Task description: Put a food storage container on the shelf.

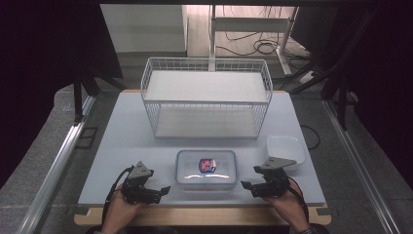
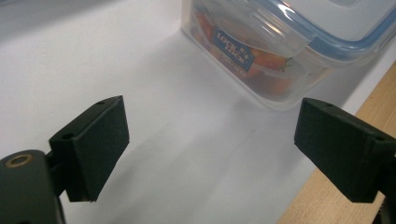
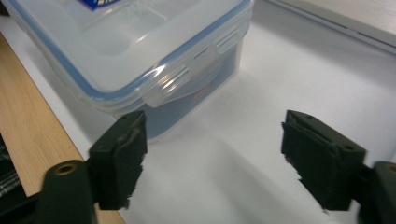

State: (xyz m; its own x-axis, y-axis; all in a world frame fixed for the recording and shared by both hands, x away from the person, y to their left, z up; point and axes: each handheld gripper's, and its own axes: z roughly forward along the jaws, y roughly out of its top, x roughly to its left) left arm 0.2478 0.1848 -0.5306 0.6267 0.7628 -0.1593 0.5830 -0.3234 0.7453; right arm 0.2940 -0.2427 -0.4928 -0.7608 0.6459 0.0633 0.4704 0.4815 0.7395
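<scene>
Lidded clear food container (image 1: 206, 168) between left gripper (image 1: 163, 190) and right gripper (image 1: 246, 185), both jaws spread wide, empty; white wire basket (image 1: 206, 97) beyond.

The desk (image 1: 126, 146) is seen from above its near edge, facing forward and down. Each gripper view is set low and close over the desk, aimed inward at the clear lidded box (image 1: 206, 169), which is shared by all three views.
</scene>
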